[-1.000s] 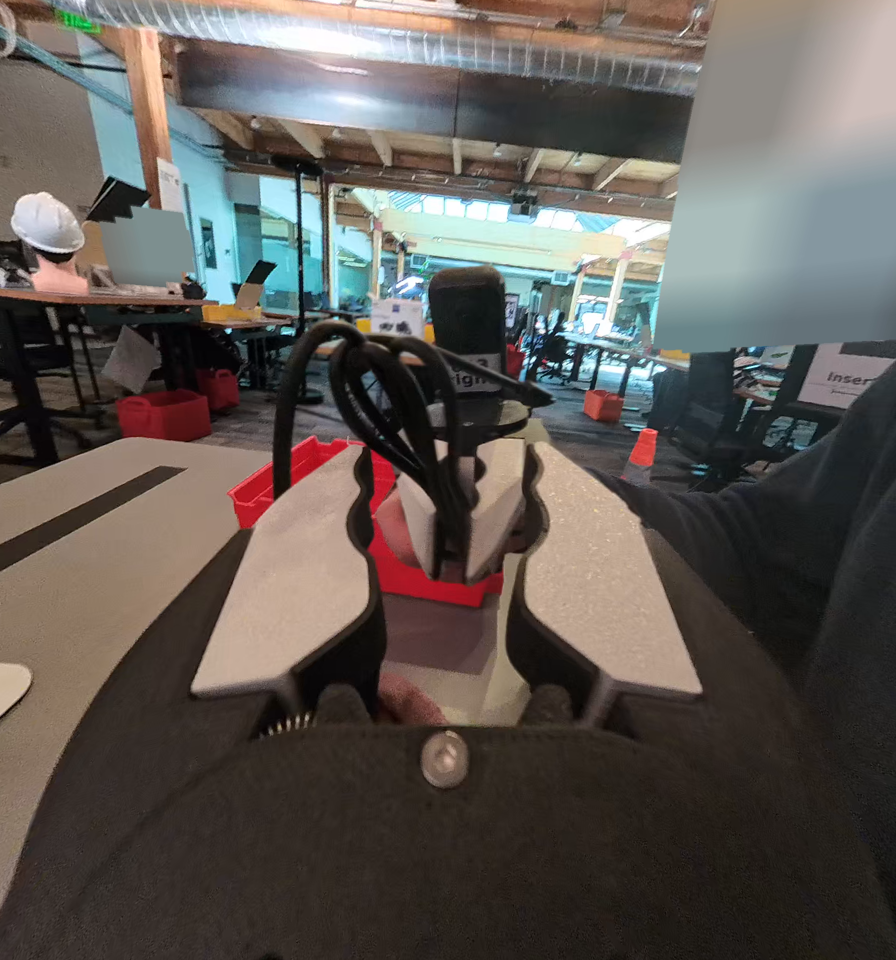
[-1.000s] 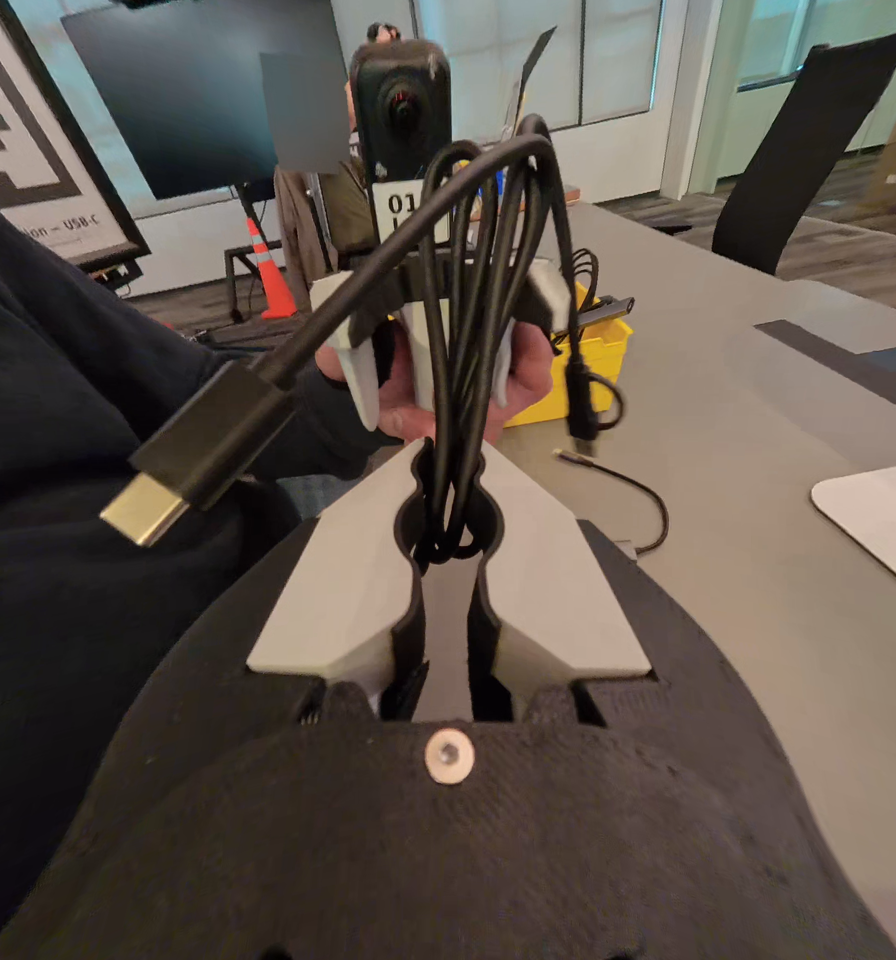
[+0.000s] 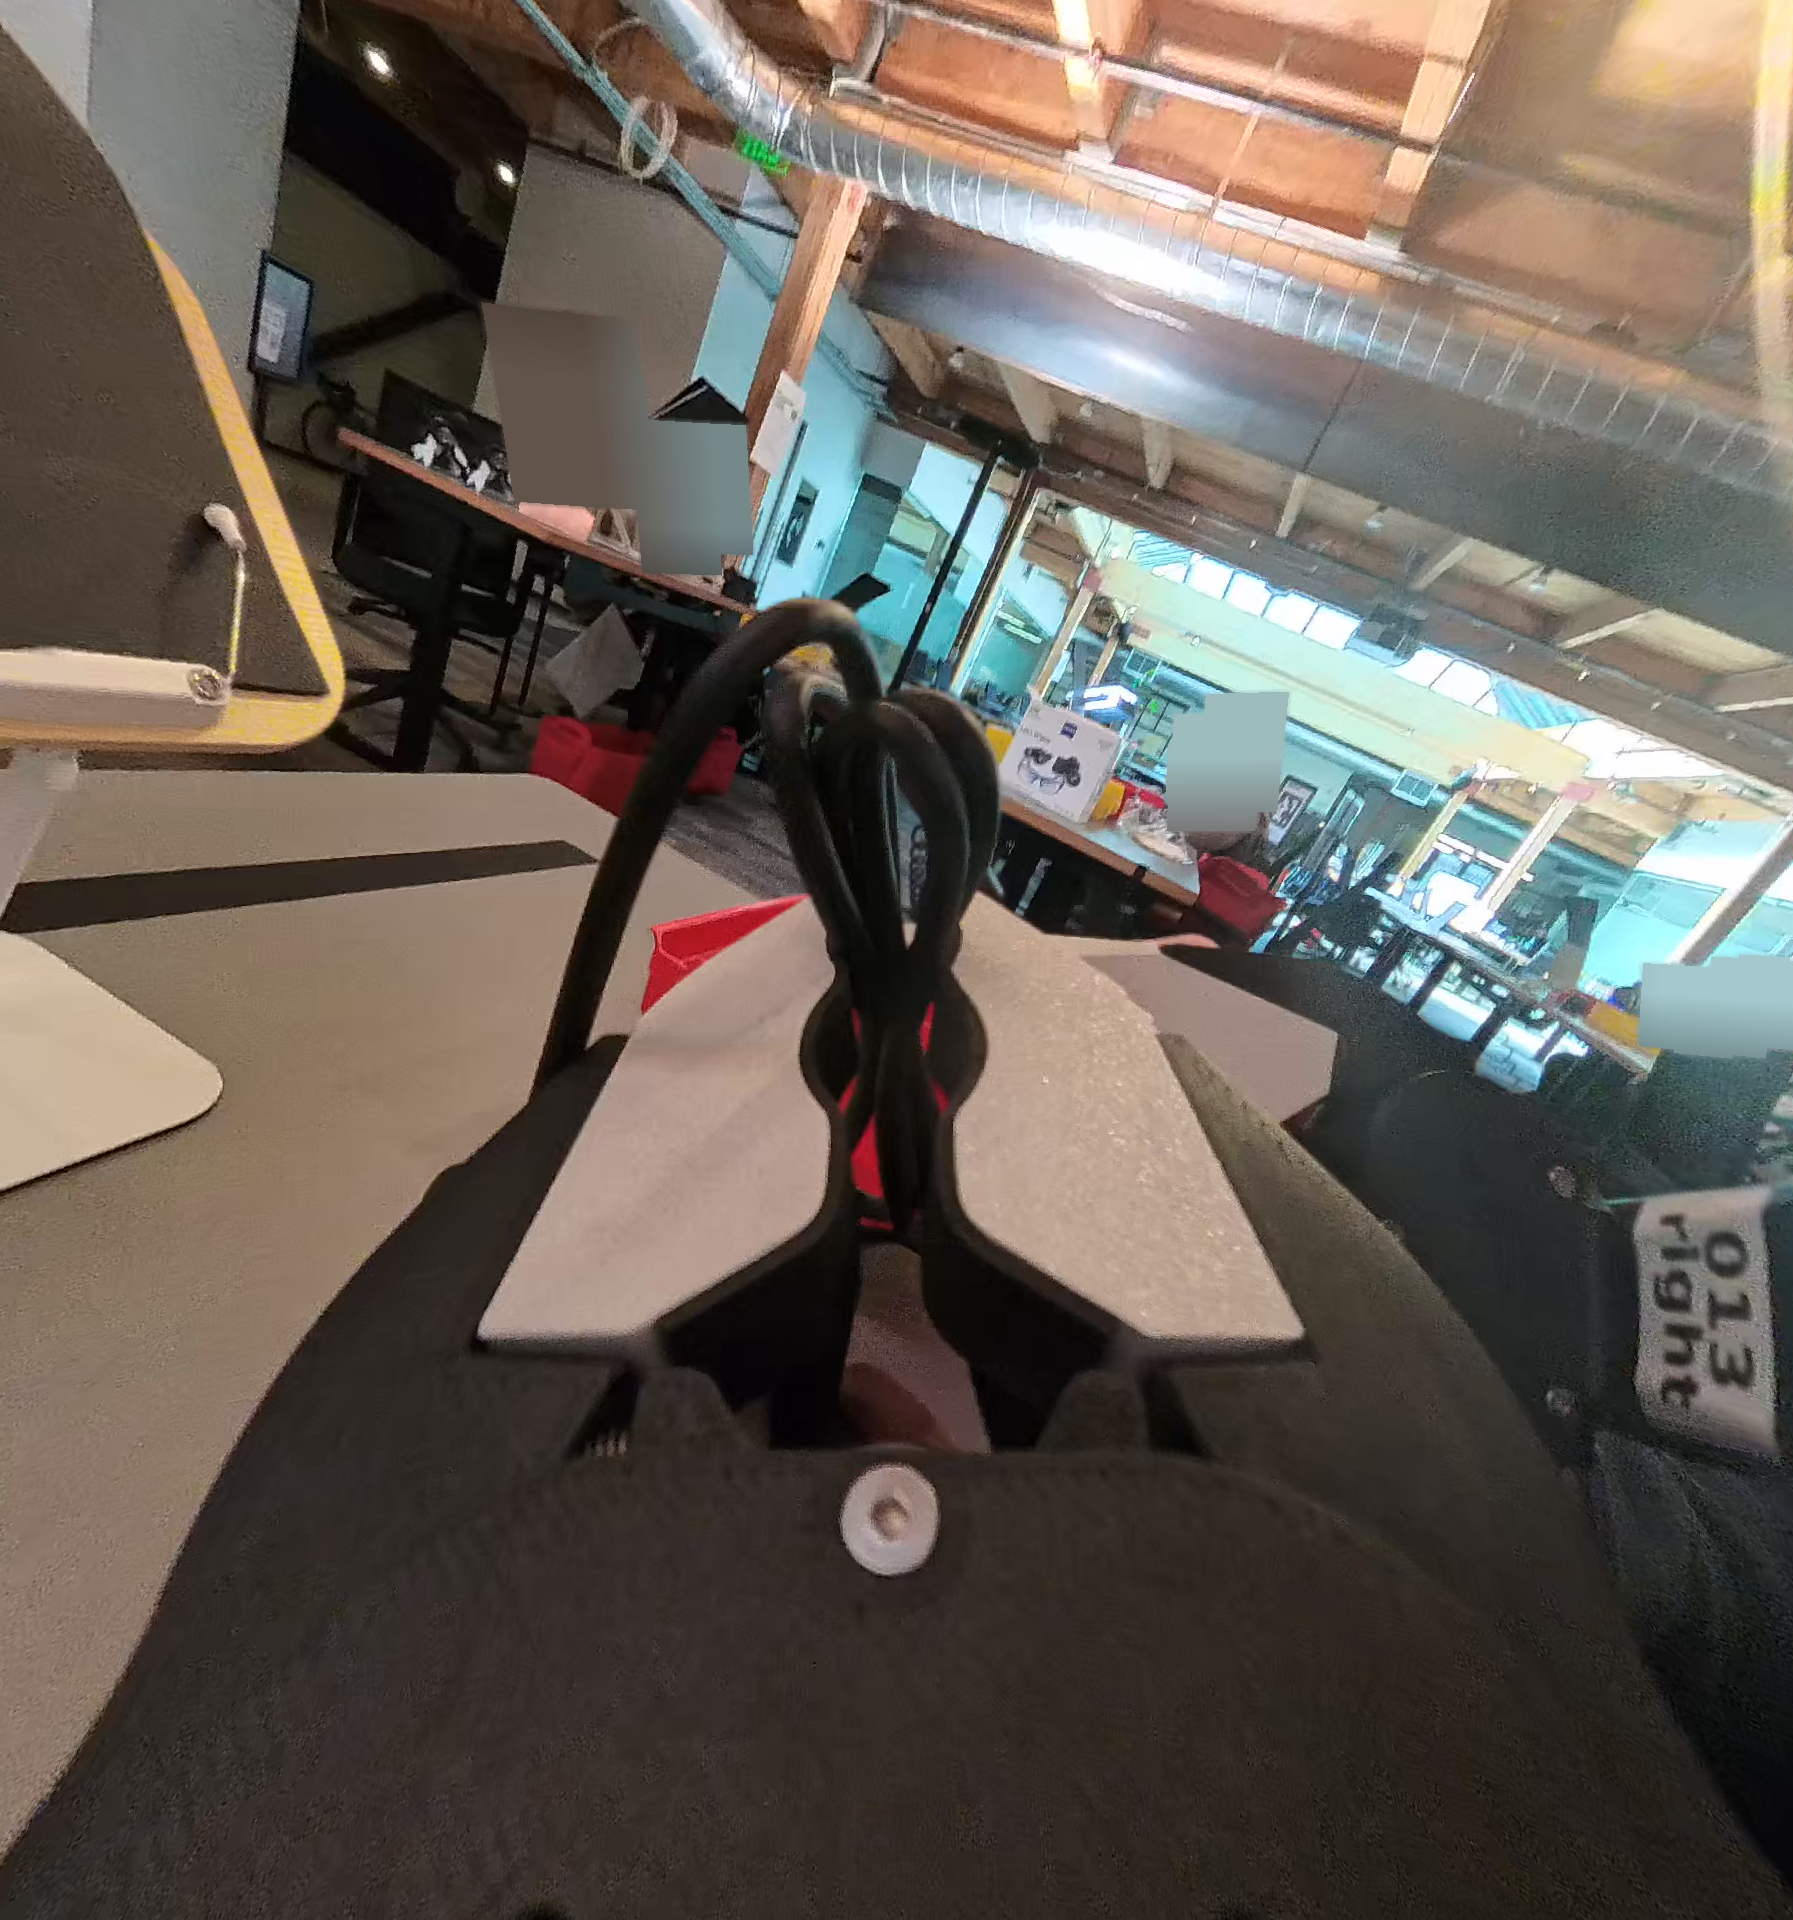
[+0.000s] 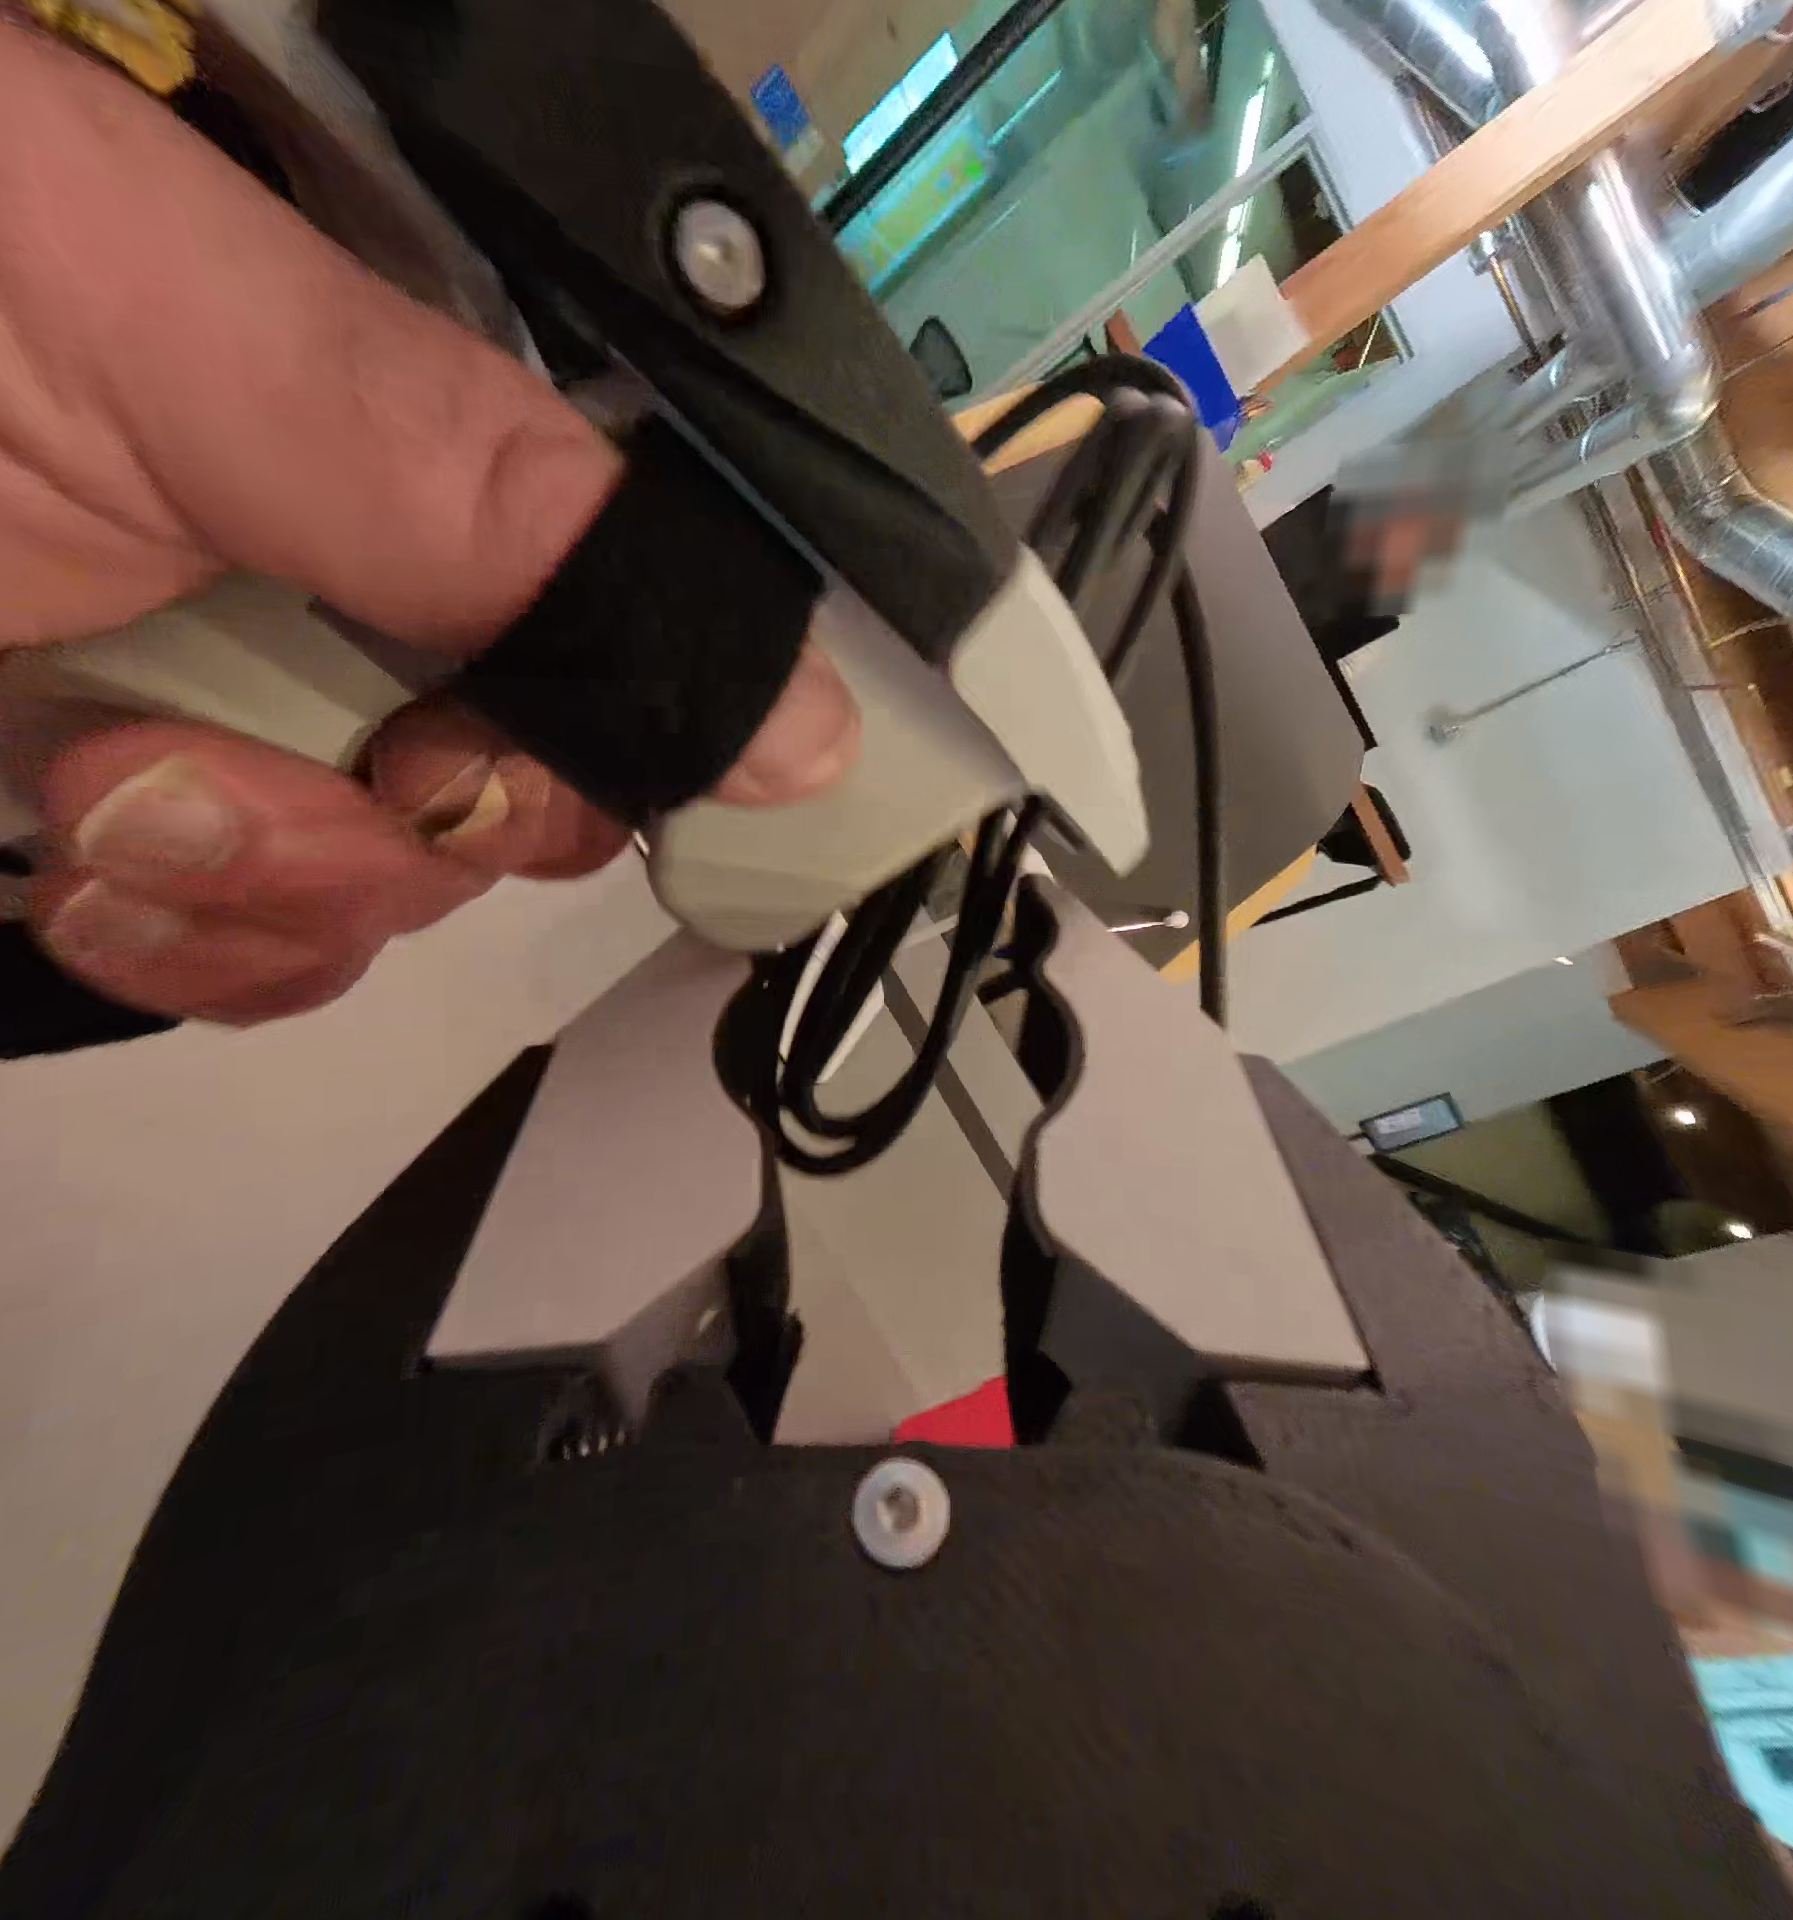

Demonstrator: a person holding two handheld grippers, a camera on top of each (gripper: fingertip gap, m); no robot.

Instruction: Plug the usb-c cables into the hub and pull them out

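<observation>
Since a second ago the bundle of coiled black USB-C cable (image 3: 876, 883) has changed hands: my left hand-held gripper (image 3: 897, 1029) now pinches it between nearly closed grey fingers, and my right hand-held gripper (image 4: 897, 997) has let go, its fingers spread apart with the loops (image 4: 850, 1081) hanging loose in the gap. Both views have also tilted hard.

In the right wrist view the left hand-held gripper crosses close in front, gripped by a bare hand (image 4: 248, 582) with a black strap over one finger, blocking most of the upper left. The cable bundle is raised above the grey tabletop (image 3: 300, 1039). A white flat stand base (image 3: 50, 1081) sits on the tabletop at left, with a dark wood-edged panel (image 3: 92, 416) on it. A red plastic bin (image 3: 715, 935) shows just behind the fingers. I can't see the hub.
</observation>
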